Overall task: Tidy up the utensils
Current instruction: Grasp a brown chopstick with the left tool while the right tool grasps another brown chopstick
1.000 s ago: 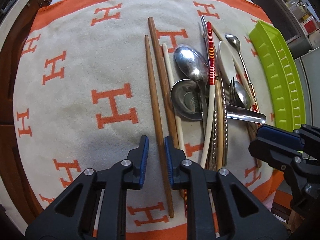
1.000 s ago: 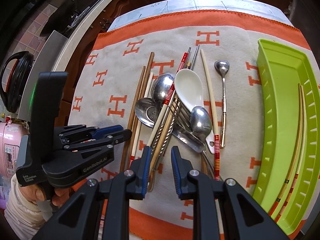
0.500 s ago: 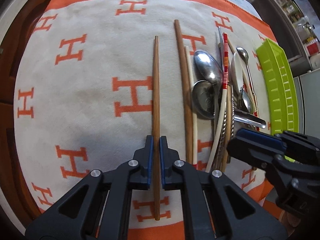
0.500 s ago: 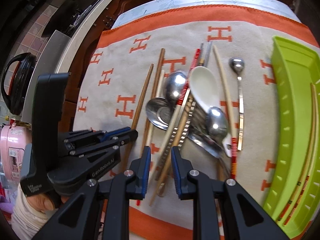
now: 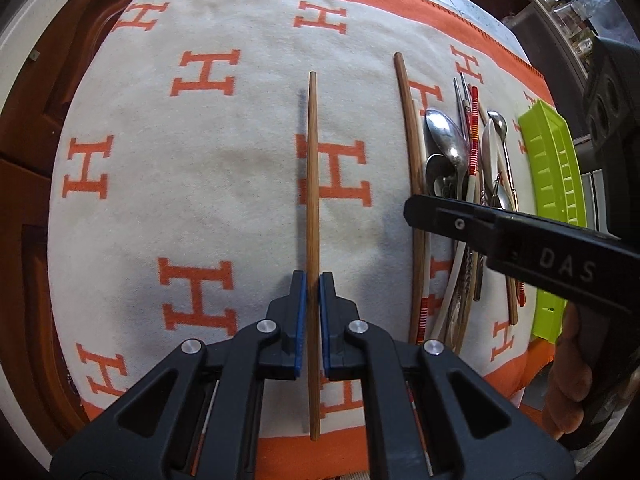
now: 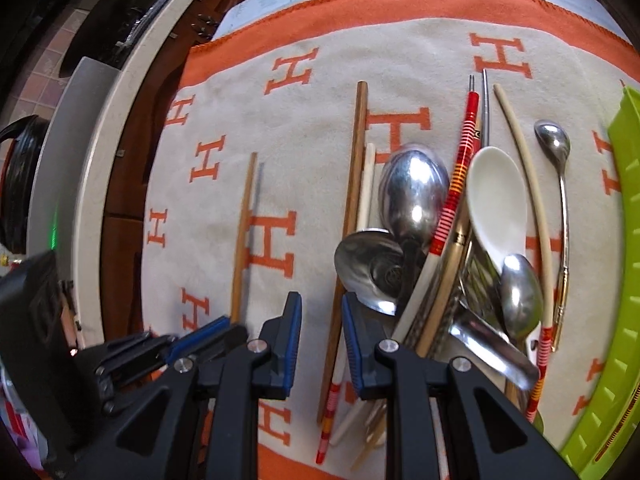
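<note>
Left gripper: blue pads pressed in on a brown wooden chopstick, which runs straight out ahead between the fingers and also back past them toward the camera. Held roughly two-thirds down its length. A thin shadow lies on the cloth just left of its far half, so the stick seems lifted clear of the cloth; how far, cannot tell. From the right wrist view the same chopstick slants up out of the left gripper, well apart from the pile.

Chopstick itself: plain mid-brown wood, slim, tapering toward the far tip, no markings visible.

Right gripper: fingers apart at a moderate gap, nothing clamped. A second brown chopstick passes through the gap, nearer the right-hand pad; contact with either pad cannot be told. This one is darker and thicker at its far end, lying at the left edge of the pile.

Utensil pile, just right of the second chopstick: steel spoons, a white ceramic spoon, red-striped chopsticks, pale cream chopsticks, a small long-handled steel spoon; all overlapping.

Green tray sits at the far right, beside the pile. Everything rests on a cream cloth with orange H marks and orange border
</note>
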`<move>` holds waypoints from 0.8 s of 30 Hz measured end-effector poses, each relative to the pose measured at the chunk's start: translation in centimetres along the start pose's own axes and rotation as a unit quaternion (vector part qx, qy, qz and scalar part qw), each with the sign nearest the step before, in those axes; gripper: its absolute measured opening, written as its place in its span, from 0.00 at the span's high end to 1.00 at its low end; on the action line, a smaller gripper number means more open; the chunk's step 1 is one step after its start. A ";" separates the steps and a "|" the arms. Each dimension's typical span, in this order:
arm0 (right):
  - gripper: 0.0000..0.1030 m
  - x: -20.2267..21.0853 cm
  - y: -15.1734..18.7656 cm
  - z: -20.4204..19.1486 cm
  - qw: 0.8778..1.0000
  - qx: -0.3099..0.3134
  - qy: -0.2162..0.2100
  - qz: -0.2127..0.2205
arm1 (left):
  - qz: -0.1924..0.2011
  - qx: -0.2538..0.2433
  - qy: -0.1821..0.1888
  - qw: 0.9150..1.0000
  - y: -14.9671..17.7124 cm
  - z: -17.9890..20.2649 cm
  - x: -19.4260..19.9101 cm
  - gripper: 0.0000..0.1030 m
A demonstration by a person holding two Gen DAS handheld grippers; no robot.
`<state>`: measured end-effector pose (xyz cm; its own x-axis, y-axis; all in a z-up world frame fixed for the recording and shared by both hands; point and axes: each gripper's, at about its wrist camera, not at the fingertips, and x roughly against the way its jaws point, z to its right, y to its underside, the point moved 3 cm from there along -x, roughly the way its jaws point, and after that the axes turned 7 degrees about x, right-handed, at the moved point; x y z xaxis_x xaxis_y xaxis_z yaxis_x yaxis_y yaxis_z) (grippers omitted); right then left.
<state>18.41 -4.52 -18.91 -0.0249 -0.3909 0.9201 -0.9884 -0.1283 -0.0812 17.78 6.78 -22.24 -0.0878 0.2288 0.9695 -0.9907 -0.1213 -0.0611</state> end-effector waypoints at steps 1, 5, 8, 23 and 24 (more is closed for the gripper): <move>0.80 -0.2 -0.2 0.0 1.000 -0.002 0.001 -0.001 | 0.001 0.000 0.002 1.000 0.0 -0.3 0.2 0.96; 0.80 -0.6 -0.7 -0.4 1.000 -0.007 0.015 0.000 | 0.001 0.001 0.008 1.000 0.0 -1.0 0.8 0.96; 0.80 -0.6 -0.9 -0.4 0.999 -0.012 0.033 -0.001 | 0.002 0.004 0.012 1.000 0.2 -1.9 1.4 0.96; 0.82 -2.3 -1.7 -2.1 0.992 -0.003 0.128 -0.014 | 0.003 0.011 0.022 1.000 0.5 -3.4 2.4 0.96; 0.82 -2.4 -1.7 -2.4 0.990 0.005 0.140 -0.011 | 0.003 0.011 0.021 1.000 0.6 -3.4 2.4 0.96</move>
<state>19.80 -1.16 -20.03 -0.0448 -0.1194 0.9918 -0.9878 -0.1427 -0.0618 16.67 10.53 -20.71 -0.0994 0.2689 0.9580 -0.9875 -0.1448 -0.0618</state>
